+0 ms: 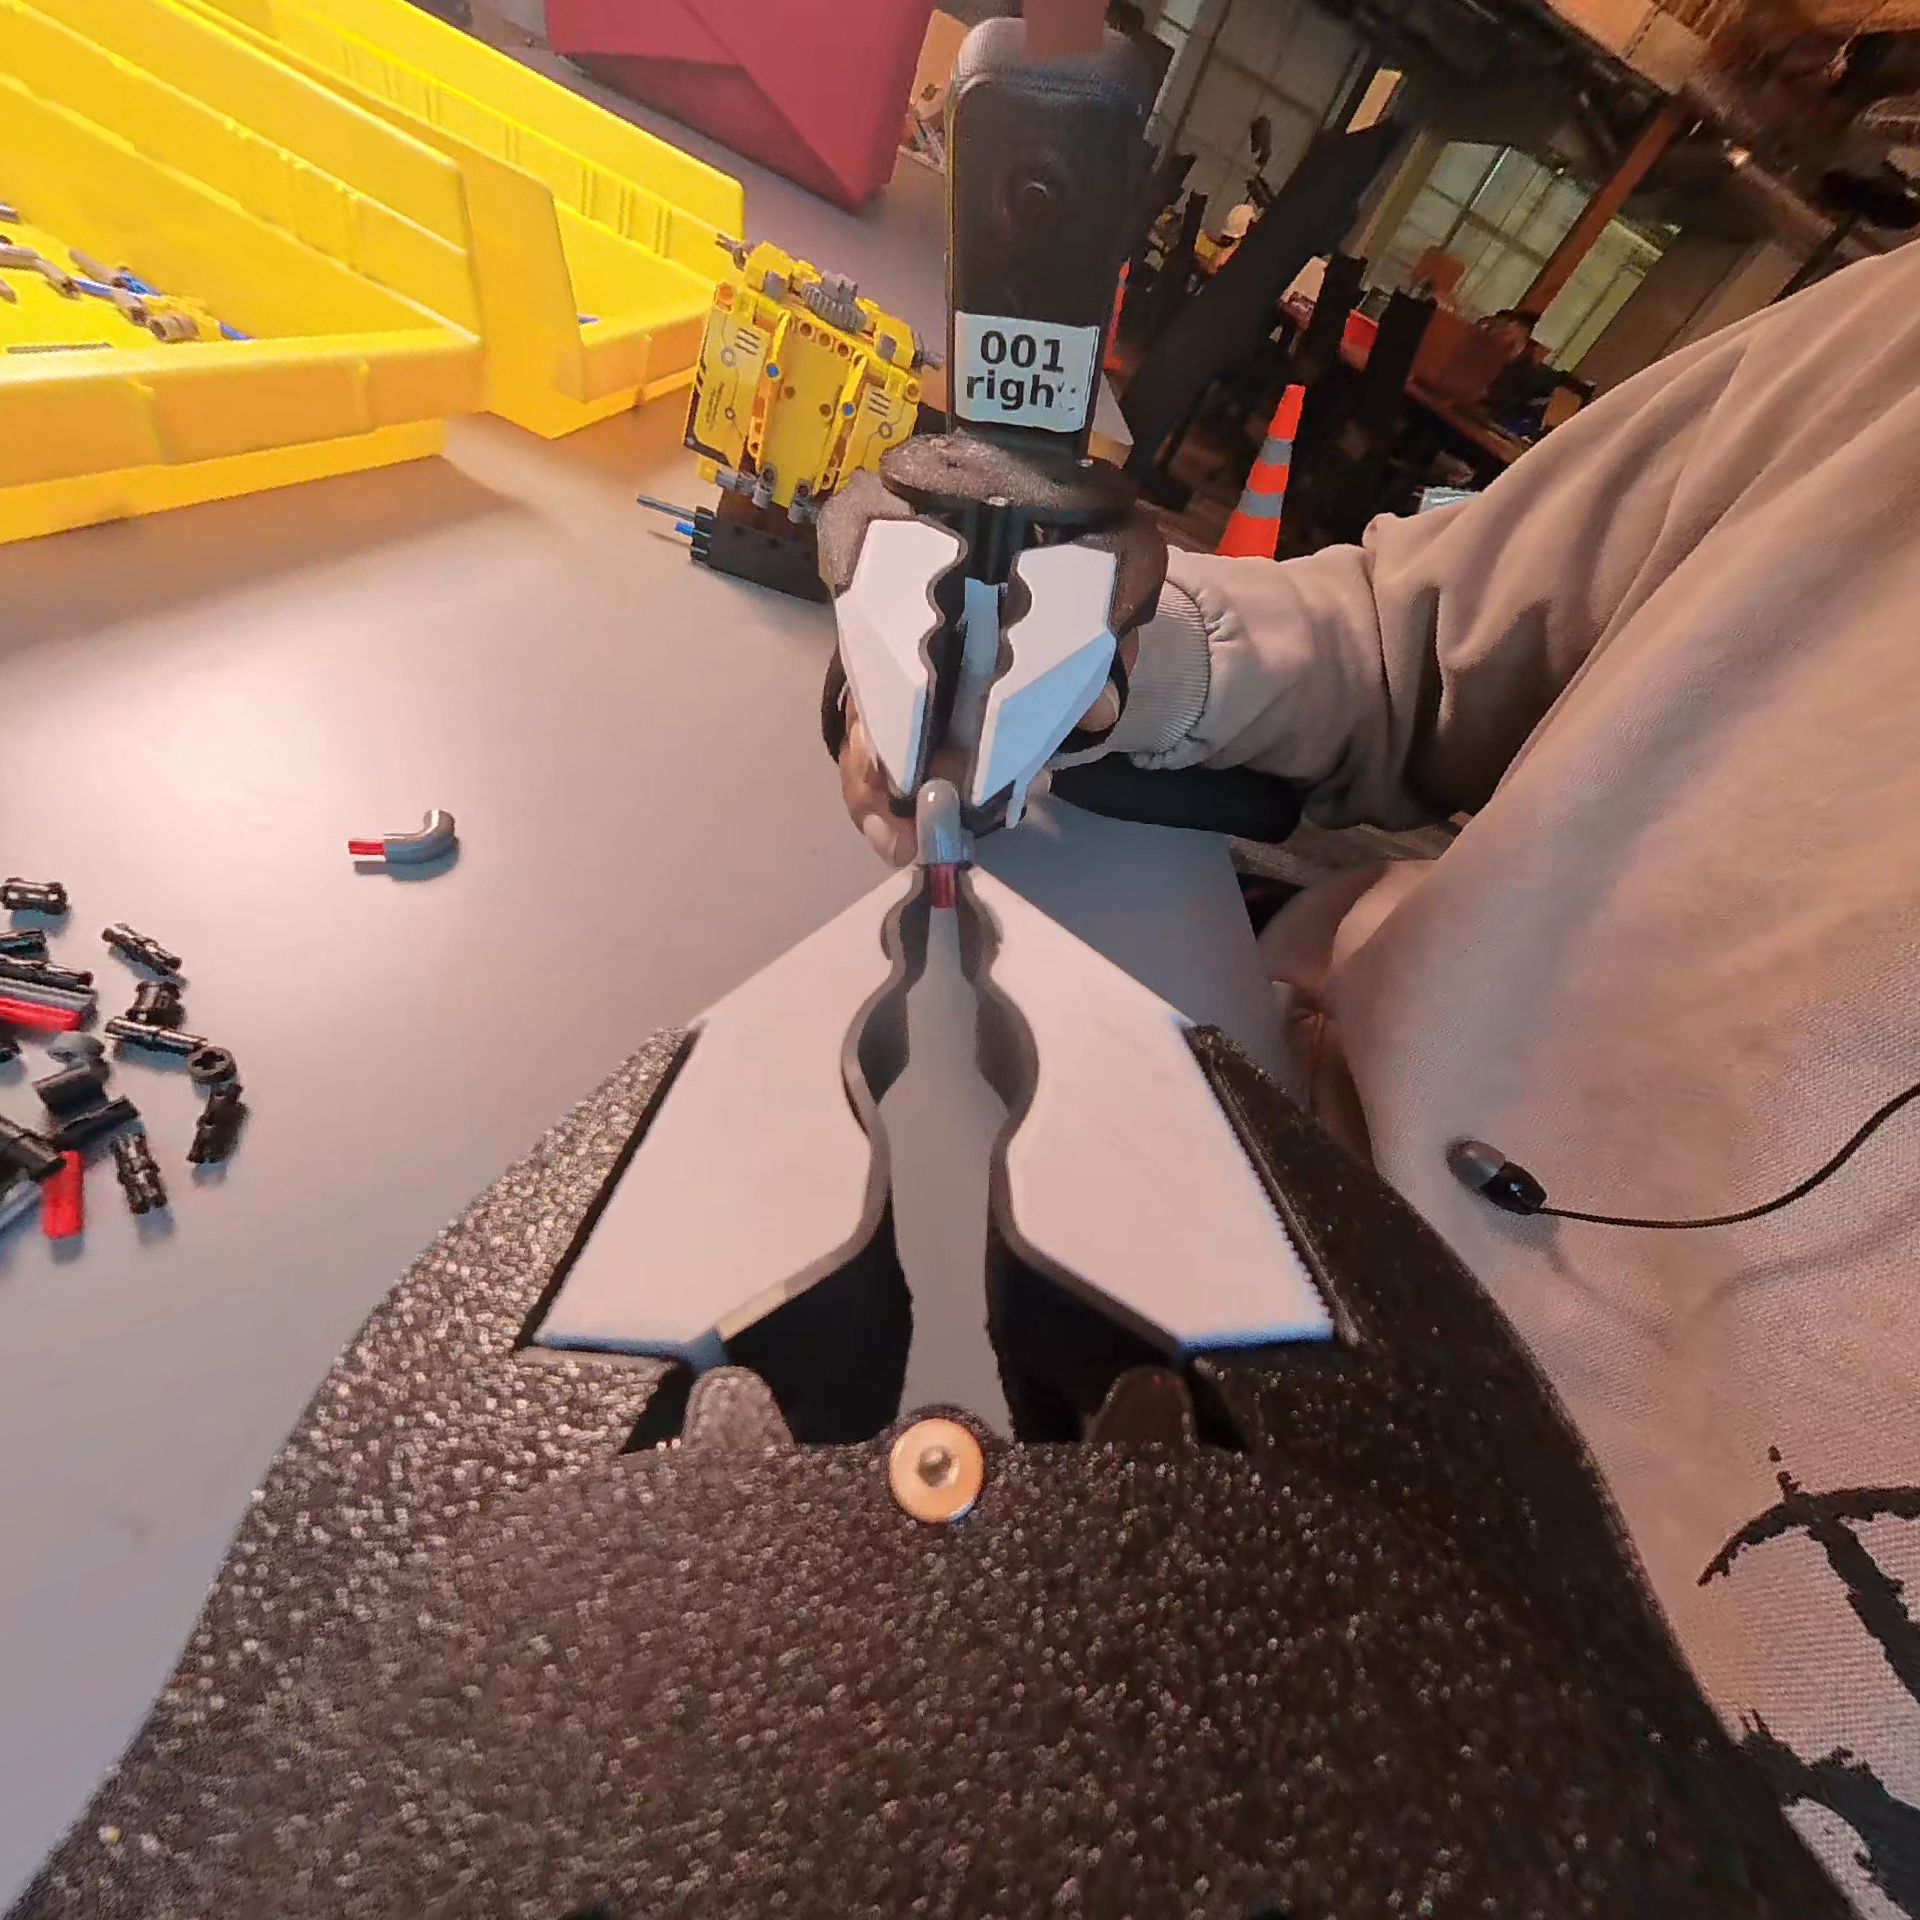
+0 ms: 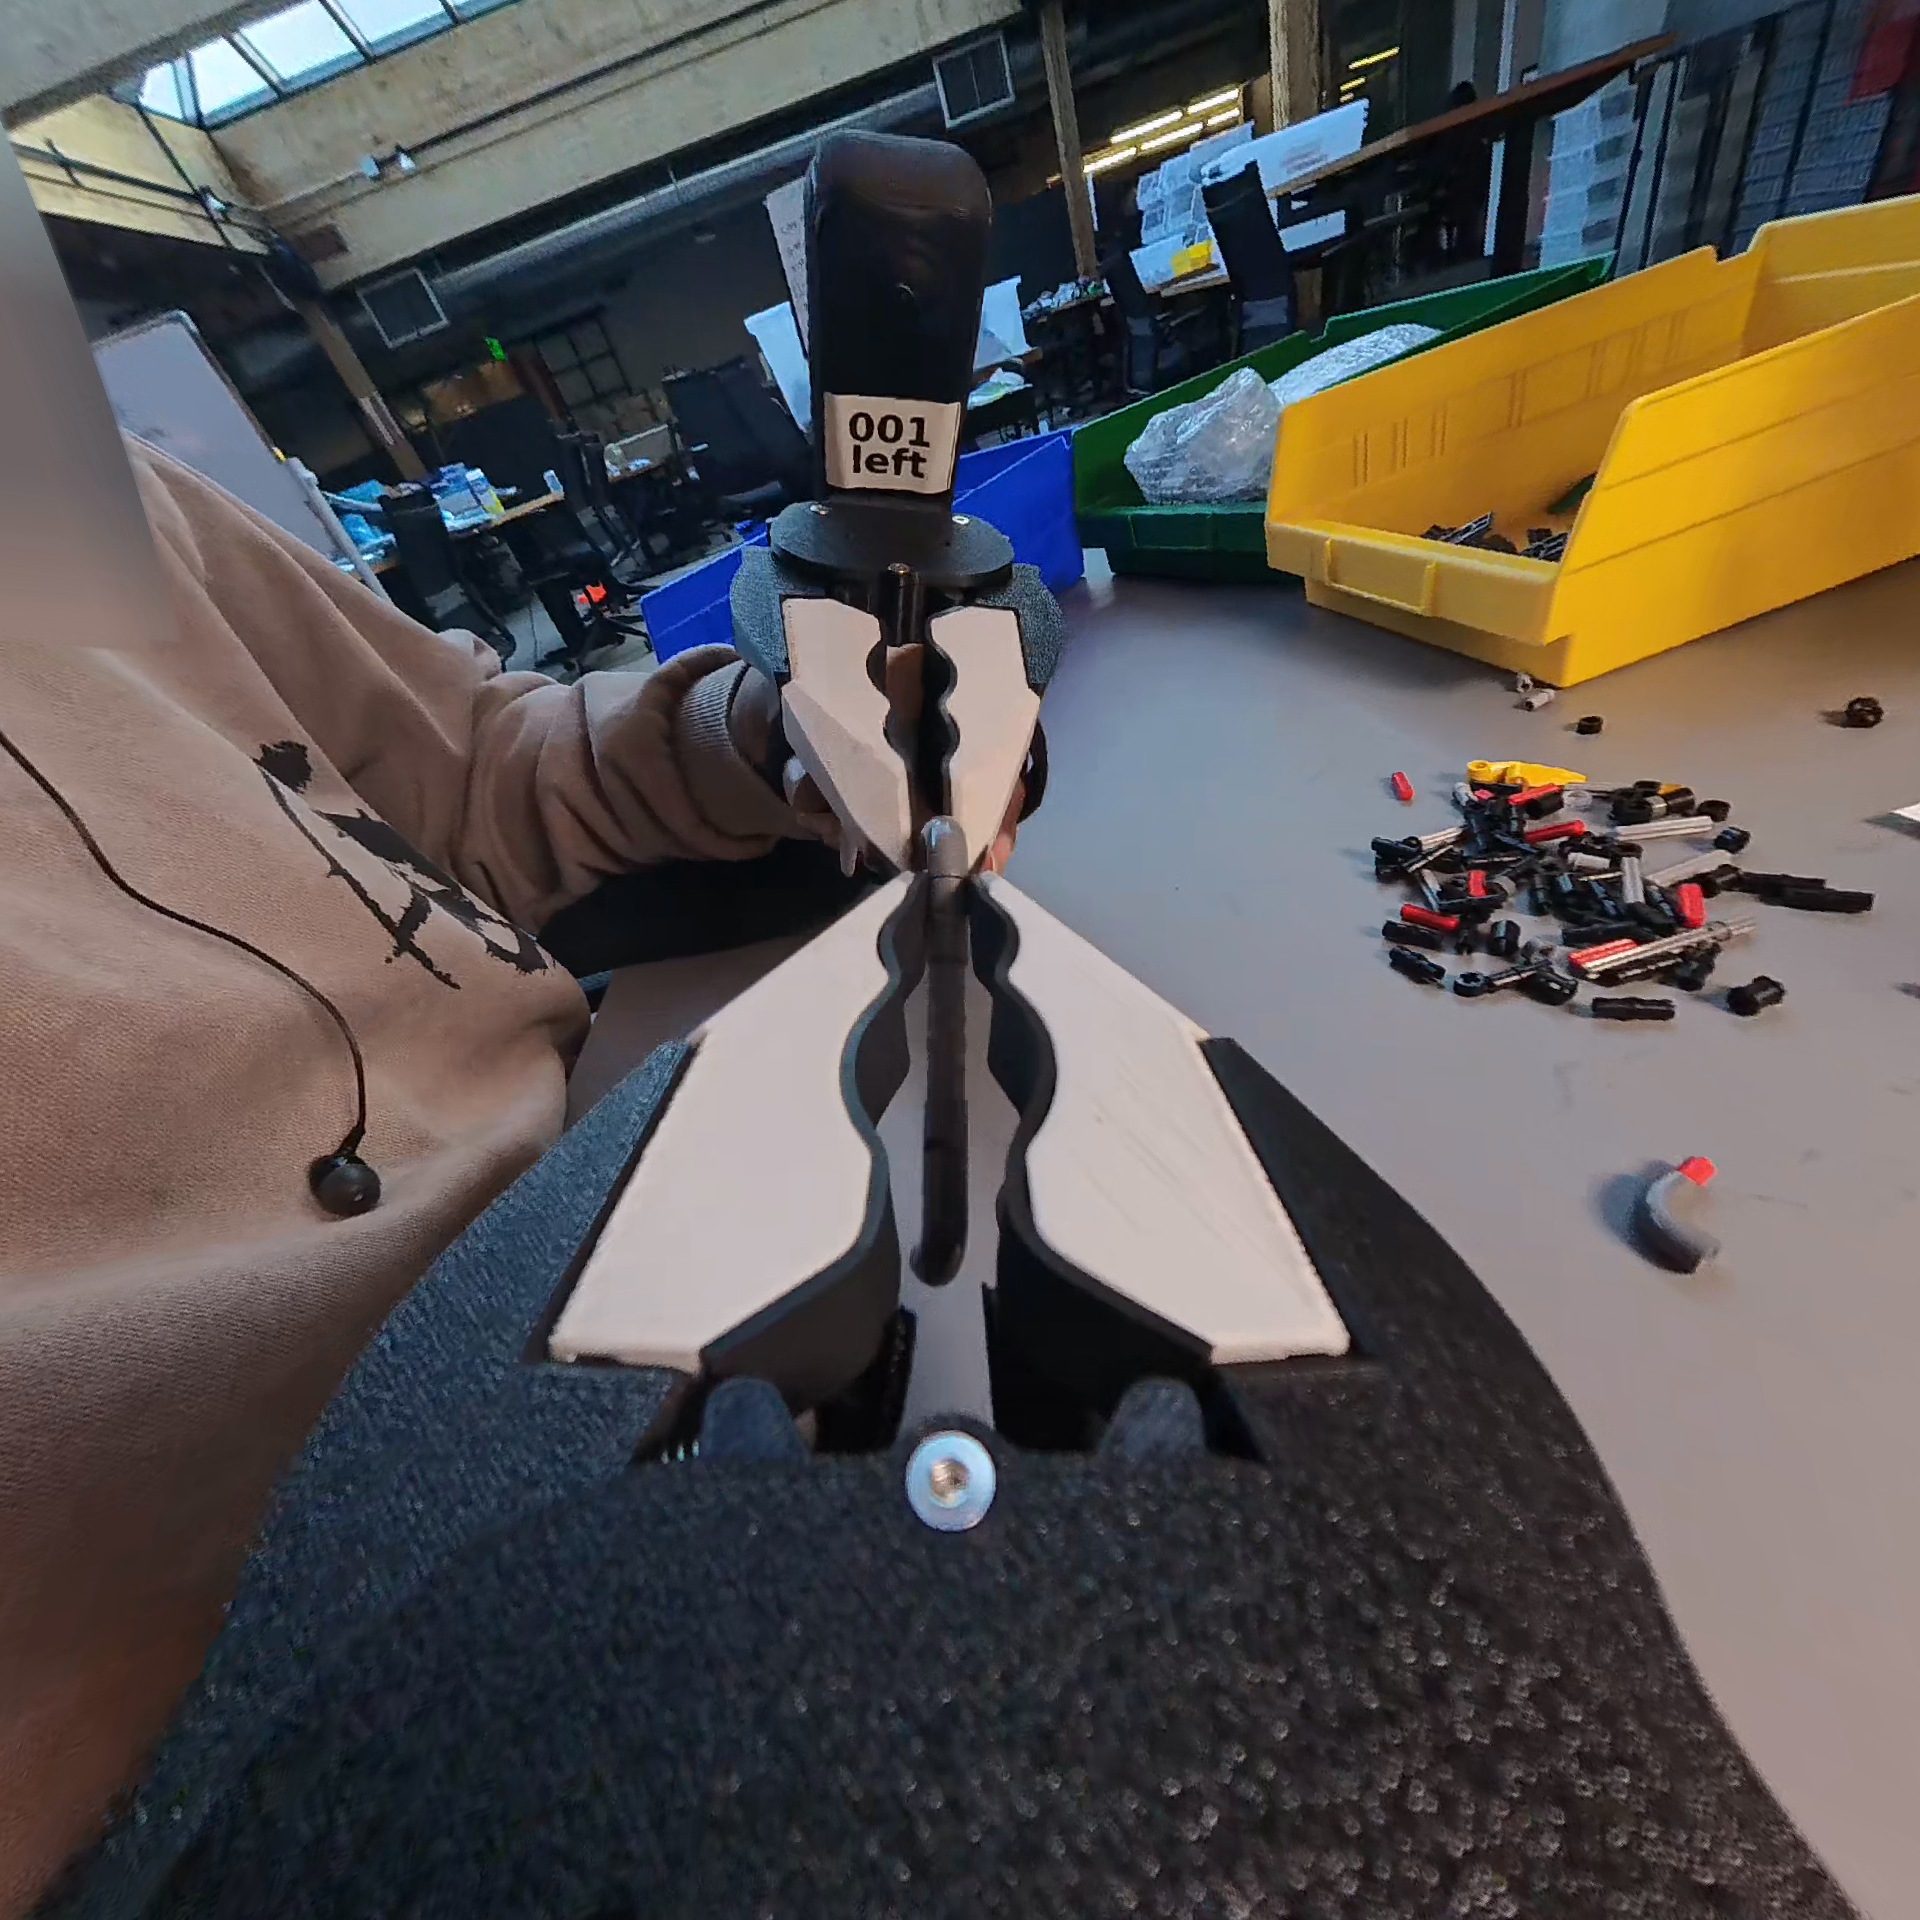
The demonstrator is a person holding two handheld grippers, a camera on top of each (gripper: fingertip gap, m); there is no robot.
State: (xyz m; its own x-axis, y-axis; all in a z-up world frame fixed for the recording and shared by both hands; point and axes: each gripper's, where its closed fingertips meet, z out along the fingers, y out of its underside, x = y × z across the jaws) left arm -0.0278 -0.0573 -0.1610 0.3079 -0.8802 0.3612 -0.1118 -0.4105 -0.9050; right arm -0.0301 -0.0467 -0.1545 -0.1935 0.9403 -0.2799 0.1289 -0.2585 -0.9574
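My left gripper (image 1: 940, 883) is shut on a short red pin (image 1: 942, 888) at its fingertips. My right gripper (image 1: 951, 816) faces it tip to tip and is shut on a grey curved piece (image 1: 938, 816). The red pin meets the end of that piece. In the right wrist view, my right gripper (image 2: 943, 881) holds the piece (image 2: 945, 1039), which looks like a dark rod running back between the fingers. The left gripper (image 2: 935, 847) closes in on its front end. Both are held just above the grey table (image 1: 520, 675), near its edge.
A second grey curved piece with a red pin (image 1: 416, 840) (image 2: 1668, 1216) lies on the table. A pile of small black and red parts (image 1: 94, 1060) (image 2: 1579, 904) lies nearby. Yellow bins (image 1: 312, 260) (image 2: 1558, 499), a yellow model (image 1: 800, 384), green (image 2: 1174, 499) and blue (image 2: 1018, 499) bins stand behind. A person's beige sweatshirt (image 1: 1610, 727) is close. My two grippers' fingertips are within a few centimetres of each other.
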